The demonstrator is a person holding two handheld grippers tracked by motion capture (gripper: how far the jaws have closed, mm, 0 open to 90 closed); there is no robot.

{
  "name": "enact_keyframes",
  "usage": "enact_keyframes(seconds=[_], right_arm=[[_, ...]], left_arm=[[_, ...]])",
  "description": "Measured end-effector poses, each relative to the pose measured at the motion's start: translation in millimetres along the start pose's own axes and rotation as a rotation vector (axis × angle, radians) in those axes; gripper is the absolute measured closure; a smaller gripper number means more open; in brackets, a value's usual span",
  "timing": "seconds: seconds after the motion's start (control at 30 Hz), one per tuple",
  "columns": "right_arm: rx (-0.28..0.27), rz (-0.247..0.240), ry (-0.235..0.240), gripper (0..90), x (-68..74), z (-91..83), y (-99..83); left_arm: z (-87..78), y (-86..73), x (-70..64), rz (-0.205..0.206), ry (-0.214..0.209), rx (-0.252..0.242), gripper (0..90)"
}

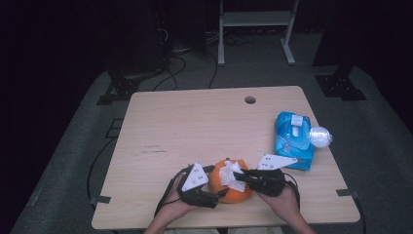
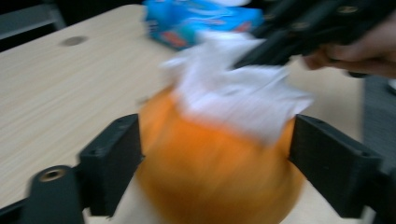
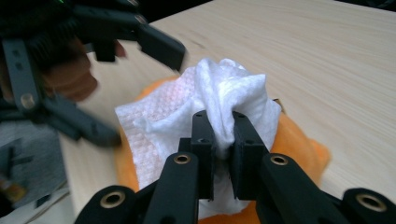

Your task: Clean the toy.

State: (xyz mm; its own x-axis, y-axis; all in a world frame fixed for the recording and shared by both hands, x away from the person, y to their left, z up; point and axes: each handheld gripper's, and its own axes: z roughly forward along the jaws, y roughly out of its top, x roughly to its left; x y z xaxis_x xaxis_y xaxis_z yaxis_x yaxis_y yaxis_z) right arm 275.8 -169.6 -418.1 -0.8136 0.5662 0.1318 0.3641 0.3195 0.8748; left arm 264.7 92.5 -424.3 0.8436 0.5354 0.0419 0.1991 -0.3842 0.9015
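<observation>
An orange round object [image 1: 233, 194] sits near the table's front edge, with a crumpled white wipe [image 1: 230, 174] lying on top of it. My left gripper [image 1: 217, 194] holds the orange object [image 2: 205, 172] from the left, one jaw against each side; this view is blurred. My right gripper [image 1: 242, 176] comes in from the right and is shut on a bunched fold of the wipe [image 3: 224, 88], pressing it onto the orange object [image 3: 301, 144]. The other gripper [image 3: 93, 70] shows at the upper left of the right gripper view, and the wipe [image 2: 243, 88] shows in the left gripper view.
A blue pack of wipes [image 1: 293, 139] lies at the table's right edge, with a clear roundish thing [image 1: 320, 137] beside it. The wooden table [image 1: 195, 122] has a cable hole [image 1: 250, 100] at the back. A white metal stand [image 1: 255, 19] is on the floor behind.
</observation>
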Motion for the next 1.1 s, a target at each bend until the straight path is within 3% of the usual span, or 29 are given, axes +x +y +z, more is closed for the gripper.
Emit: enact_keyframes(seconds=[0.07,0.1,0.13,0.2,0.27,0.33,0.4,0.5,0.57,0.63,0.7,0.73,0.8,0.87,0.9,1.0,1.07,1.1], right_arm=[[-0.003,0.016,-0.009,80.8,-3.0,-3.0,0.5],[-0.002,0.012,-0.01,80.8,-1.6,-3.3,1.5],[-0.001,-0.001,-0.008,80.8,2.0,-2.1,2.7],[0.001,-0.028,0.009,80.7,13.2,1.8,5.2],[-0.007,-0.053,0.056,80.8,24.2,6.3,8.6],[0.003,-0.091,0.048,80.8,30.2,10.2,12.6],[0.007,-0.071,0.024,80.9,23.9,10.6,13.1],[0.016,-0.001,-0.047,80.9,0.3,5.5,6.4],[0.028,0.045,-0.078,80.9,-11.4,1.3,2.0],[0.029,0.055,-0.084,81.0,-12.2,-1.2,1.1],[0.021,0.06,-0.042,80.9,-6.0,-0.5,3.8],[0.02,0.041,-0.034,80.9,-1.2,1.0,5.5],[0.023,0.017,-0.02,81.0,4.1,2.8,7.7],[0.032,0.015,-0.037,81.1,0.7,3.2,6.7],[0.037,0.025,-0.056,81.1,-2.9,3.6,5.5],[0.055,0.077,-0.087,81.1,-13.7,3.4,1.0],[0.061,0.072,-0.101,81.1,-11.6,3.8,2.4],[0.06,0.064,-0.101,81.0,-8.2,4.0,4.2]], left_arm=[[2.7,-3.1,4.6,-0.054,-0.008,0.014,15.0],[2.7,-3.1,4.6,-0.054,-0.008,0.014,17.8],[7.7,-6.8,0.2,-0.025,-0.05,0.036,23.1],[10.5,-7.5,-7.0,0.01,-0.064,0.043,25.8],[10.9,-6.5,-12.9,0.058,-0.076,0.053,29.1],[9.6,-6.5,-14.7,0.073,-0.069,0.068,31.0],[7.6,-8.6,-14.4,0.087,-0.081,0.079,31.7],[6.1,-8.8,-12.4,0.07,-0.092,0.07,30.4],[4.7,-4.0,-9.3,0.033,-0.098,0.043,24.2],[6.9,-0.4,-8.7,-0.005,-0.074,0.028,21.1],[10.9,-2.2,-11.6,0.022,-0.069,0.053,22.7],[11.8,-3.8,-13.0,0.03,-0.071,0.058,24.1],[9.8,-5.3,-14.1,0.084,-0.07,0.082,28.4],[7.4,-6.3,-14.2,0.147,-0.093,0.123,29.6],[6.7,-7.5,-14.2,0.159,-0.098,0.122,29.5],[5.8,-6.2,-11.8,0.123,-0.1,0.102,25.3],[6.7,-2.2,-12.9,0.098,-0.078,0.079,18.0],[8.0,-1.4,-14.8,0.107,-0.072,0.071,16.9]])
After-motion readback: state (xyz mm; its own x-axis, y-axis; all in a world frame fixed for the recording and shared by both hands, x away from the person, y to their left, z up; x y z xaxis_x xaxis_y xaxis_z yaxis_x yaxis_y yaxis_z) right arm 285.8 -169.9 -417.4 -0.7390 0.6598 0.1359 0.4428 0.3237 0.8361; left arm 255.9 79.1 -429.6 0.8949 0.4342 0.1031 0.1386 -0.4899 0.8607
